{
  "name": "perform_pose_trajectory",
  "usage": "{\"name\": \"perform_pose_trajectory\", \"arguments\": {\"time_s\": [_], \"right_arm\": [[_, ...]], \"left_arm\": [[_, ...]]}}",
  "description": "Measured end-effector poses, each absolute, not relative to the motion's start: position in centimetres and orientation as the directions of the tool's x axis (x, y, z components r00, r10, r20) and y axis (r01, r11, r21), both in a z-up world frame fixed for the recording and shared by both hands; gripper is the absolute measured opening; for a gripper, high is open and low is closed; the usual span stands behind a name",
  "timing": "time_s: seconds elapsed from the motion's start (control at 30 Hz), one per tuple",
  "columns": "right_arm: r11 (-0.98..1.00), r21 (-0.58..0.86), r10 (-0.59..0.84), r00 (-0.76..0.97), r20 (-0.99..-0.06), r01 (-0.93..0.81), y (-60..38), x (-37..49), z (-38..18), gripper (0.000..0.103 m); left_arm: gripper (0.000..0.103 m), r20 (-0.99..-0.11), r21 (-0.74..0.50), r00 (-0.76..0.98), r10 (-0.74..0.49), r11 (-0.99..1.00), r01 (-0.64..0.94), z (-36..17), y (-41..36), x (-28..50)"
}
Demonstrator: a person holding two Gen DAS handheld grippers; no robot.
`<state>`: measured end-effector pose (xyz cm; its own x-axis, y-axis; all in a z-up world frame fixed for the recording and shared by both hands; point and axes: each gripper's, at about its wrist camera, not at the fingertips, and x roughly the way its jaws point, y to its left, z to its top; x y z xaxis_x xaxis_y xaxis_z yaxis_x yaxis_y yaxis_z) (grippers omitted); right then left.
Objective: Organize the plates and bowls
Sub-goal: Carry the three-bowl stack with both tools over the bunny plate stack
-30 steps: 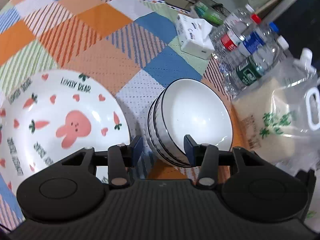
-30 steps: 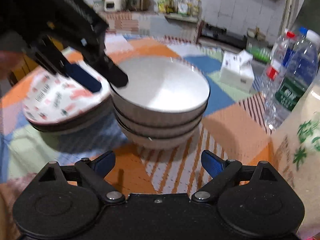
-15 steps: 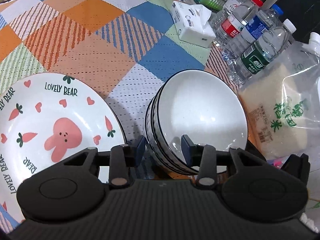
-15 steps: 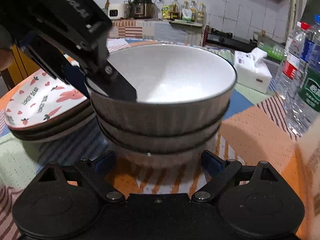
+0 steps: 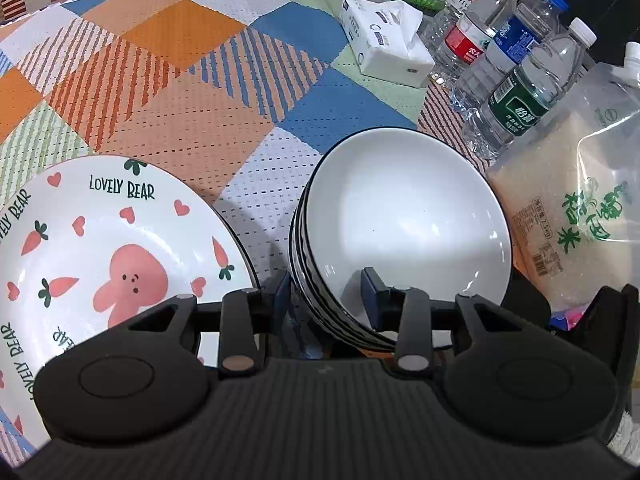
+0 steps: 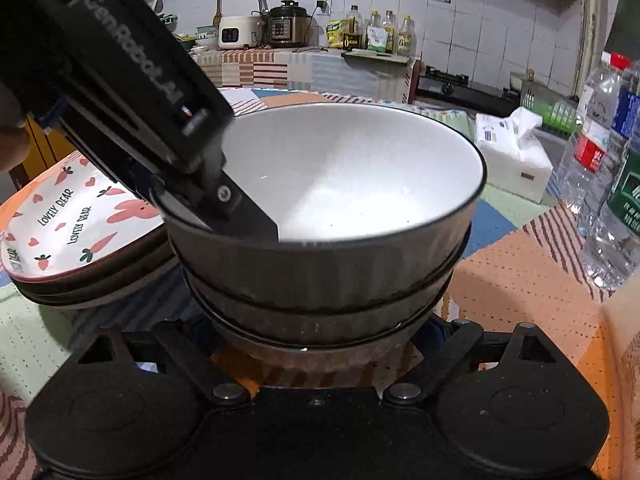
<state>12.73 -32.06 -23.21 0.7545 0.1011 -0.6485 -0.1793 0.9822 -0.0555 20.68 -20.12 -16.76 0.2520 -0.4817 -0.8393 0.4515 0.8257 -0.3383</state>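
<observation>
Left gripper jaws astride bowl stack rim at frame centre, one inside, one outside, clamping unclear. Right gripper jaws spread beside stack base. Plates stacked lower left on table. Sorting seemingly near done. Versus earlier frame: bowls nearer, larger.

We saw a white tissue pack on the checked orange, blue and green cloth covering the desk, beside clear plastic water bottles. Next to these lay a transparent bag of rice. A black pressure cooker stood on the far counter.
</observation>
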Motion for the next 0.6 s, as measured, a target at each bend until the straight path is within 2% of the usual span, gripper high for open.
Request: {"name": "perform_pose_trajectory", "arguments": {"time_s": [0.6], "right_arm": [[0.982,-0.063,0.100,0.772,-0.627,-0.179,-31.7,12.2,-23.3,0.095]], "left_arm": [[0.037,-0.843,-0.296,0.273,-0.464,0.823,0.485,-16.1,-19.8,19.5]]}}
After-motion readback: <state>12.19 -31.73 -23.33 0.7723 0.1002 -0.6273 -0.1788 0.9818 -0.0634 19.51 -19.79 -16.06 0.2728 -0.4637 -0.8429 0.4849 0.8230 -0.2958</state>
